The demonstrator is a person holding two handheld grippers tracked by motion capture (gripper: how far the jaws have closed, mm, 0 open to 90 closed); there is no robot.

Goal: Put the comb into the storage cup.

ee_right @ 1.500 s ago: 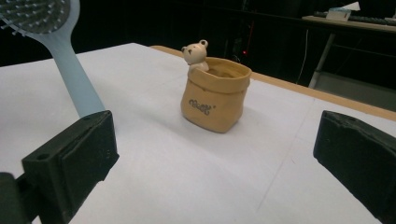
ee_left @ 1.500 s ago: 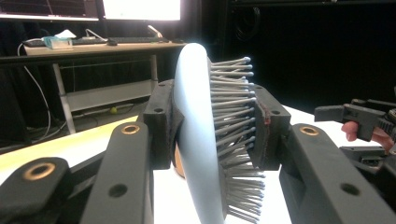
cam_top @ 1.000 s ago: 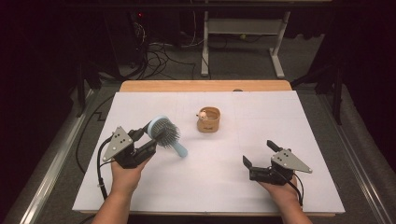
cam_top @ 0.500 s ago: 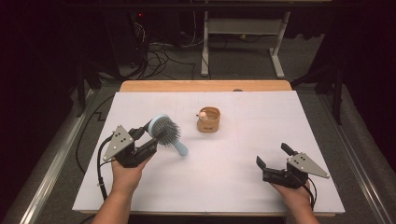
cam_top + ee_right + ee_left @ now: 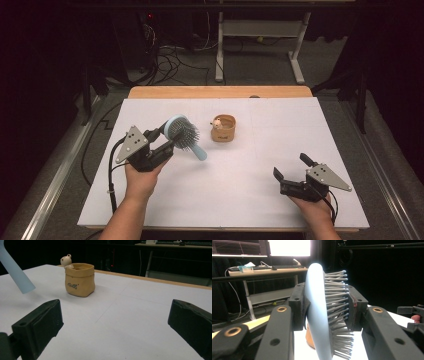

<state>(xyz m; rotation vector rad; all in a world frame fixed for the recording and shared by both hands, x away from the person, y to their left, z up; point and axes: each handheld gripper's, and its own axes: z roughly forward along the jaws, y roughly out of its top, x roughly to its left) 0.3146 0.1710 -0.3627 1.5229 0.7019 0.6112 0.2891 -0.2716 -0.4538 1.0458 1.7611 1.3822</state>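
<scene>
The left gripper clamped the brush by its head, handle slanting down-right toward the pot, nearer than the right gripper, open.

Left gripper clamped, raised; right gripper wide apart, low.

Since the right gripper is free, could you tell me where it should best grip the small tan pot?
Probably across the pot's plain side walls, coming level from the near side with the open right gripper. The pot stands upright, and the bear figure on its rim obstructs a top grip.
</scene>
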